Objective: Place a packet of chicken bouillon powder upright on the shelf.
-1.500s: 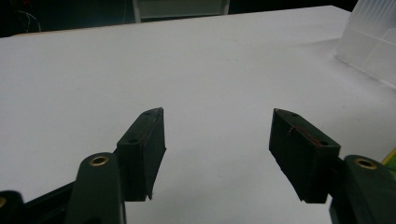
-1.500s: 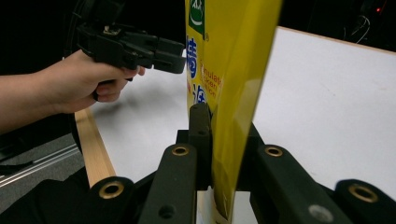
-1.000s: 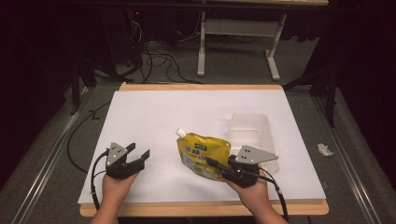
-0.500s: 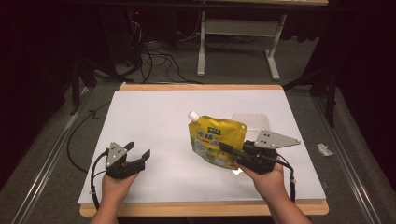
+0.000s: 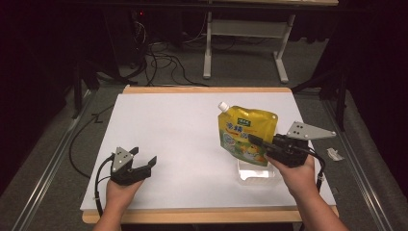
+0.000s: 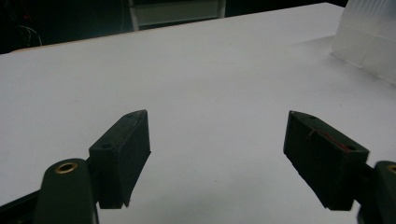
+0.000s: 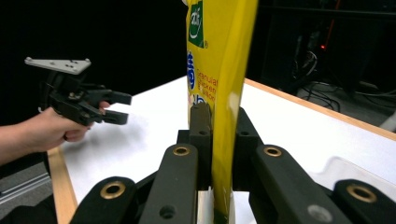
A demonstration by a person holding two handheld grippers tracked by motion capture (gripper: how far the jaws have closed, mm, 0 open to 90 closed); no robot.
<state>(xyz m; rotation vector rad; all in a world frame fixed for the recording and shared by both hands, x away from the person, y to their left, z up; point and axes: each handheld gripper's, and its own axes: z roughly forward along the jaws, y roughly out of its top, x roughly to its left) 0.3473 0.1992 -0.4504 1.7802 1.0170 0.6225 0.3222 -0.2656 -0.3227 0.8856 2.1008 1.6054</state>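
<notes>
Holding a yellow spouted pouch [image 5: 246,134] upright above a clear plastic tray [image 5: 255,174] at the desk's [image 5: 183,125] near right — right hand-held gripper [image 5: 257,143] clamped tight on pouch's lower edge, spout at top left. Resting low near desk's front left, w/ nothing between jaws — left hand-held gripper [image 5: 144,161], jaws wide apart, having just been opening further.

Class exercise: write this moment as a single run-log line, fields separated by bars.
right gripper: shut on yellow spouted pouch, held upright above clear plastic tray | left gripper: jaws just opening, nothing between them, low over white table
</notes>
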